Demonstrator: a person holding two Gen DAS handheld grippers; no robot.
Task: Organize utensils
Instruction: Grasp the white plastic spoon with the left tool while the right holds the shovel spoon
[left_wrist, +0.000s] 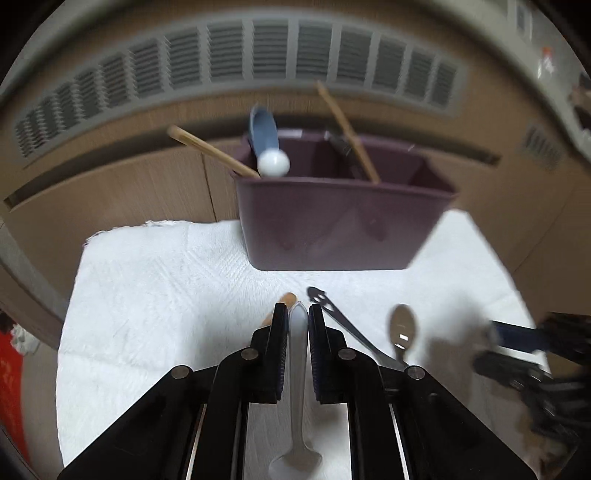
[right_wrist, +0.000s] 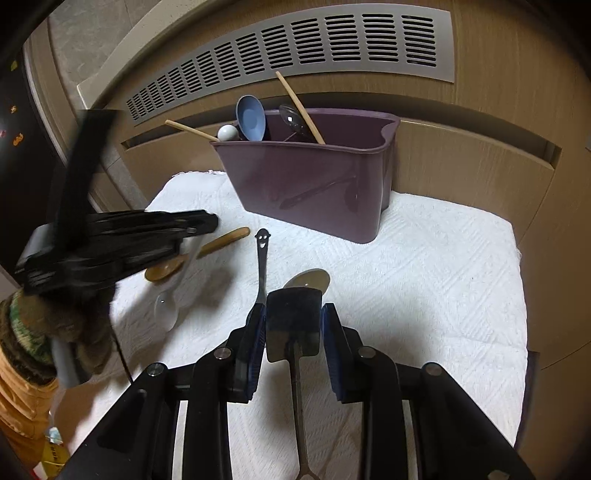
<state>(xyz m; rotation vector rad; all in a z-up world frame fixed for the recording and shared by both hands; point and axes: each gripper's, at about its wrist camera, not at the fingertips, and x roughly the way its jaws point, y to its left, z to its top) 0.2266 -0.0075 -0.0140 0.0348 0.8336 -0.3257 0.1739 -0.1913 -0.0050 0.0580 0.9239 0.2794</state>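
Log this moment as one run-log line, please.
left gripper: shut on white spoon | right gripper: shut on black-handled utensil | purple caddy: partly filled | loose on towel: wooden spoon, smiley-handled utensil, metal spoon

One purple caddy (right_wrist: 314, 184) — inside it two wooden sticks (right_wrist: 301, 107), a blue spoon (right_wrist: 251, 118), a white-knobbed utensil (right_wrist: 227, 132). On the white towel (right_wrist: 424, 277): one wooden spoon (right_wrist: 221, 242), one smiley-handled utensil (right_wrist: 261, 254), one metal spoon (right_wrist: 308, 280) — two grippers (right_wrist: 293, 317).

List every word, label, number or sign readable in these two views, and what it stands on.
No readable text in either view.
Smiley face cut-out, no letters: end of the dark metal utensil handle lying on the white towel.
Red-and-white sticker on the grey ledge: too blurred.
Orange marks on the dark panel: unreadable.
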